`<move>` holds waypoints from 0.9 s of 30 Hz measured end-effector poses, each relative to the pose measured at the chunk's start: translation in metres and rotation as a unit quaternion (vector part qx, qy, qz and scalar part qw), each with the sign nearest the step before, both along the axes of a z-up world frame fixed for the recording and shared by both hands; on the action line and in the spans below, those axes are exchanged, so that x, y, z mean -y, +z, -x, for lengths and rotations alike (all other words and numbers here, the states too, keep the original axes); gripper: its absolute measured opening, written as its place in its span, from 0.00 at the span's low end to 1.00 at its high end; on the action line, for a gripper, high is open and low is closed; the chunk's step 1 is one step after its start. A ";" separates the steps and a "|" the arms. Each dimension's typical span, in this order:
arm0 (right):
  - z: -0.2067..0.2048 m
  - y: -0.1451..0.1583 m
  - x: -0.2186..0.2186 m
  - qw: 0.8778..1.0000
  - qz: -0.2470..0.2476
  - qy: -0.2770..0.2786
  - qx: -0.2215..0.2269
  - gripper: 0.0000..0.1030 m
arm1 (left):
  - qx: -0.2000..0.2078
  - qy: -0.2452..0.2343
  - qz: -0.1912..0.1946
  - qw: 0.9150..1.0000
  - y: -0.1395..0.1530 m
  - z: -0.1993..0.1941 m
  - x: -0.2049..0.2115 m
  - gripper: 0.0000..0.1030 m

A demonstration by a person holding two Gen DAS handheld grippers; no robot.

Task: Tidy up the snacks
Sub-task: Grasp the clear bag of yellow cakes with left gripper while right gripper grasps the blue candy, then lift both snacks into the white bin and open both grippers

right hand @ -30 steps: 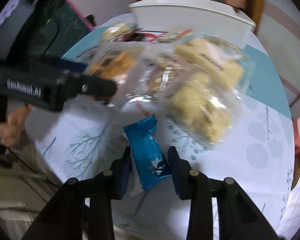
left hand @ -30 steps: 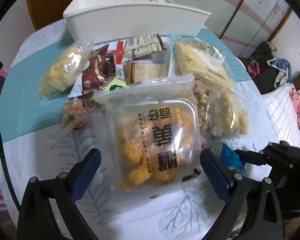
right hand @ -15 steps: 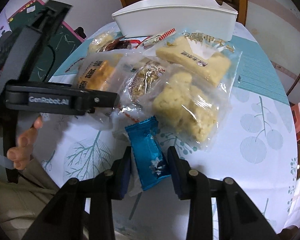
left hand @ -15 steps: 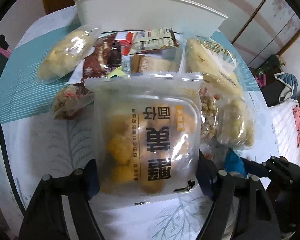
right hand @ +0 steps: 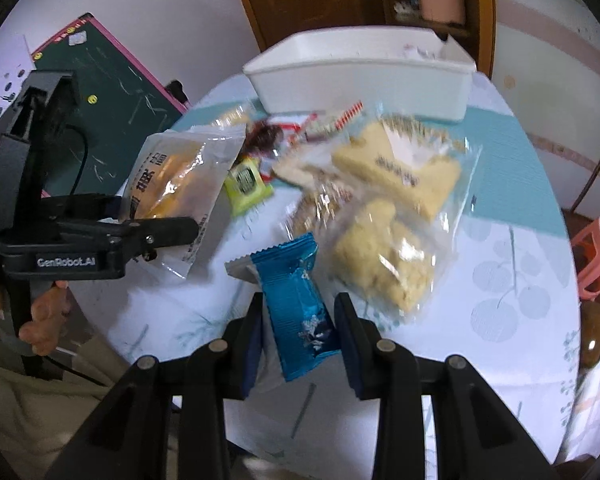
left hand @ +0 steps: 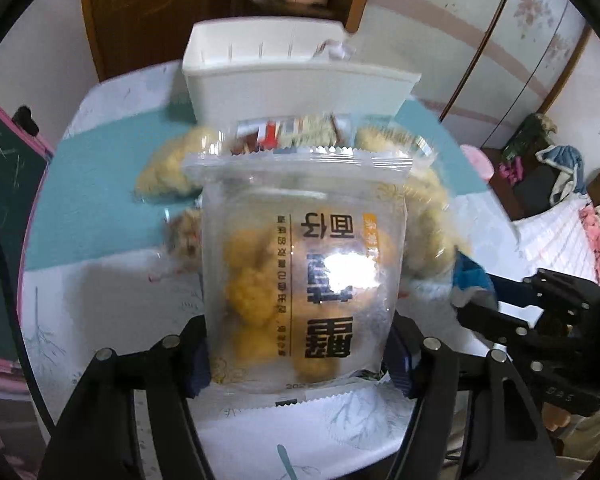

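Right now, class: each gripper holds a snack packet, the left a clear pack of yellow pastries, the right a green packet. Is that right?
Not quite. The right gripper holds a blue packet, as the right wrist view shows; the left gripper does grip the clear pastry pack.

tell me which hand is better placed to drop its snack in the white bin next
Probably the left. The left gripper holds the clear pack lined up straight at the white bin; the right gripper sits further off to the side.
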State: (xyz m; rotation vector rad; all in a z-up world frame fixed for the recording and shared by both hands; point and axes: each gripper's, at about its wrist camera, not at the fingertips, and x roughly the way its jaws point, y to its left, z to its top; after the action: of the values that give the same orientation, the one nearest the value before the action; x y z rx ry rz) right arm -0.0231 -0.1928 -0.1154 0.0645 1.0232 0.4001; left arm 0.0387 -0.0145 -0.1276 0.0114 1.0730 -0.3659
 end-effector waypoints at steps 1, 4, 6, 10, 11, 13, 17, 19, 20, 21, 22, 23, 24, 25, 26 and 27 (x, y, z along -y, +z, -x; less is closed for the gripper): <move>-0.001 0.007 -0.001 1.000 -0.001 0.001 0.008 0.33 | 0.007 -0.002 0.005 1.000 0.010 0.002 -0.001 0.65; -0.007 0.034 -0.003 0.999 -0.002 0.002 0.037 0.33 | 0.045 -0.007 0.009 0.999 0.046 0.001 -0.004 0.65; -0.014 0.054 -0.001 0.998 -0.005 -0.001 0.060 0.33 | 0.068 -0.008 0.011 0.998 0.065 -0.003 -0.005 0.65; -0.041 0.101 0.003 0.995 0.001 -0.022 0.102 0.33 | 0.121 -0.005 0.004 0.993 0.114 -0.021 -0.007 0.65; -0.049 0.110 0.004 0.994 0.004 -0.027 0.108 0.33 | 0.129 -0.004 -0.001 0.992 0.124 -0.025 -0.010 0.65; -0.069 0.132 0.006 0.992 0.013 -0.041 0.122 0.33 | 0.144 0.000 -0.012 0.990 0.143 -0.039 -0.010 0.65; -0.115 0.167 0.014 0.988 0.011 -0.076 0.136 0.33 | 0.180 0.012 -0.036 0.983 0.174 -0.071 -0.006 0.66; -0.138 0.181 0.019 0.986 0.003 -0.094 0.139 0.33 | 0.190 0.022 -0.048 0.980 0.185 -0.091 -0.003 0.66; -0.148 0.187 0.021 0.985 0.001 -0.104 0.140 0.34 | 0.191 0.027 -0.051 0.980 0.187 -0.100 -0.002 0.66; -0.158 0.192 0.023 0.983 0.000 -0.112 0.142 0.34 | 0.190 0.031 -0.053 0.980 0.189 -0.108 0.000 0.66; -0.168 0.196 0.024 0.982 -0.002 -0.121 0.144 0.34 | 0.188 0.035 -0.054 0.980 0.191 -0.119 0.000 0.66; -0.175 0.198 0.027 0.981 -0.003 -0.129 0.144 0.34 | 0.186 0.039 -0.056 0.980 0.192 -0.131 0.001 0.66; -0.186 0.201 0.030 0.980 -0.007 -0.137 0.141 0.34 | 0.185 0.042 -0.058 0.980 0.191 -0.140 0.001 0.66; -0.195 0.201 0.030 0.980 -0.009 -0.142 0.136 0.34 | 0.182 0.045 -0.059 0.980 0.191 -0.147 0.003 0.66; -0.203 0.201 0.031 0.981 -0.010 -0.145 0.131 0.34 | 0.178 0.047 -0.061 0.981 0.189 -0.158 0.005 0.66; -0.214 0.198 0.031 0.981 -0.009 -0.150 0.126 0.34 | 0.174 0.049 -0.062 0.981 0.185 -0.165 0.007 0.66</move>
State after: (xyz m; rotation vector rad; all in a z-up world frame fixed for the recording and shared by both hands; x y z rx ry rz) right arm 0.1908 -0.2241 0.0826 0.1785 0.7439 0.1376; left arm 0.2039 -0.0213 0.0578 0.1299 0.7440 -0.1980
